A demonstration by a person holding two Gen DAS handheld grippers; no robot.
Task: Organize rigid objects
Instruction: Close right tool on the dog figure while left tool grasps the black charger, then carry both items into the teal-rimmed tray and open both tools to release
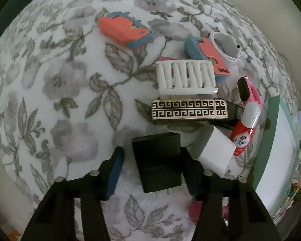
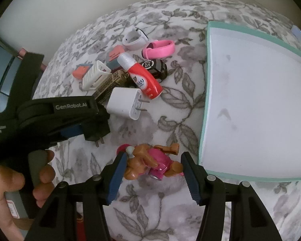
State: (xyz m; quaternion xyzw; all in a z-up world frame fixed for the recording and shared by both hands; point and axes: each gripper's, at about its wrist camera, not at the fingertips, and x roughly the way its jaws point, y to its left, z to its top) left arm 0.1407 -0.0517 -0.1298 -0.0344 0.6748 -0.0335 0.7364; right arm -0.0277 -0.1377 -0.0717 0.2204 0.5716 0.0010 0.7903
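My left gripper (image 1: pixel 153 170) is open, its jaws on either side of a black plug adapter (image 1: pixel 158 160) lying on the floral cloth; the right jaw touches or nearly touches it. The left gripper also shows in the right wrist view (image 2: pixel 94 120). My right gripper (image 2: pixel 152 172) is open around a brown and pink toy figure (image 2: pixel 150 163) on the cloth, not clamped. A white charger (image 2: pixel 124 105), red and white bottle (image 2: pixel 142 76), gold patterned case (image 1: pixel 190 110), white slotted holder (image 1: pixel 186 77) and coral and blue clips (image 1: pixel 124 31) lie in a pile.
A shallow white tray with a teal rim (image 2: pixel 203 120) lies to the right of the pile. A pink band (image 2: pixel 160 49), a white band (image 2: pixel 134 39) and a black round item (image 2: pixel 156 68) lie behind the pile. A wall stands behind.
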